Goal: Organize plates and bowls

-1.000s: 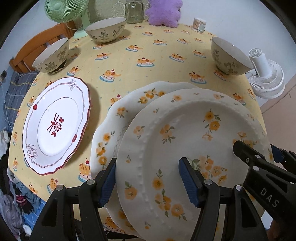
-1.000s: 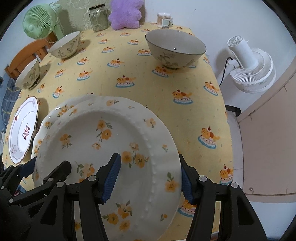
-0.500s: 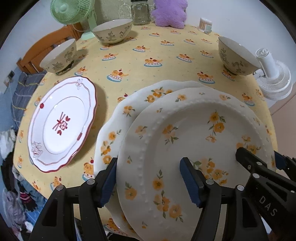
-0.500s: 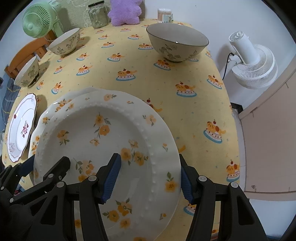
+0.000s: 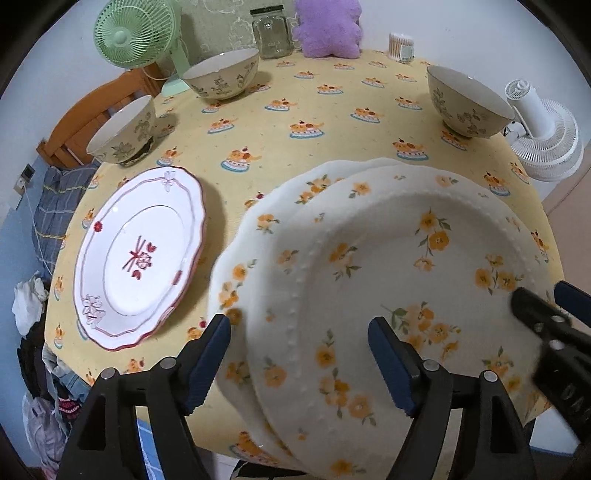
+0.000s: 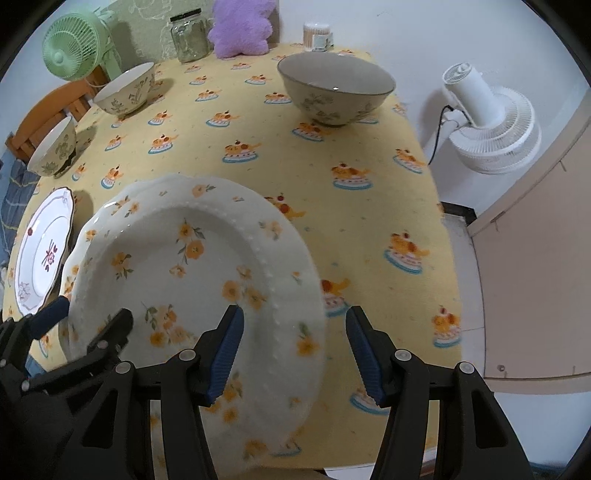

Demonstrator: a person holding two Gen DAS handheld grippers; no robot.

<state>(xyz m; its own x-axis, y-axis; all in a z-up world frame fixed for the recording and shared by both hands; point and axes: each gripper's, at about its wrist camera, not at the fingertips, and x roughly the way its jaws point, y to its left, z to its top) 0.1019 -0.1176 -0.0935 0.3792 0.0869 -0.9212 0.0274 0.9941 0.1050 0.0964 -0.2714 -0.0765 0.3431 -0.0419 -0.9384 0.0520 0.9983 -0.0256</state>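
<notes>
Stacking step underway: white beaded-rim ceramic plate with orange flowers [image 5: 399, 280] over matching scalloped plate [image 5: 258, 236], near right on tabletop [image 5: 295, 96]. Left hand-held gripper [image 5: 299, 354] and right hand-held gripper [image 6: 293, 350] spread wide, straddling opposite rims (gripping nothing). Next, probably: settle, centre it.

plates [image 5: 406, 258]: glossy ceramic | tablecloth [image 5: 295, 110]: matt cloth | jar [image 5: 271, 33]: glass

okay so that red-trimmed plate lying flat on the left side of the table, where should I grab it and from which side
Take the red-trimmed plate by its scalloped rim, at the near edge, coming in low from the table's front with the left gripper. It lies flat and face up, so only the thin raised lip offers a pinch: one finger over, one under.
</notes>
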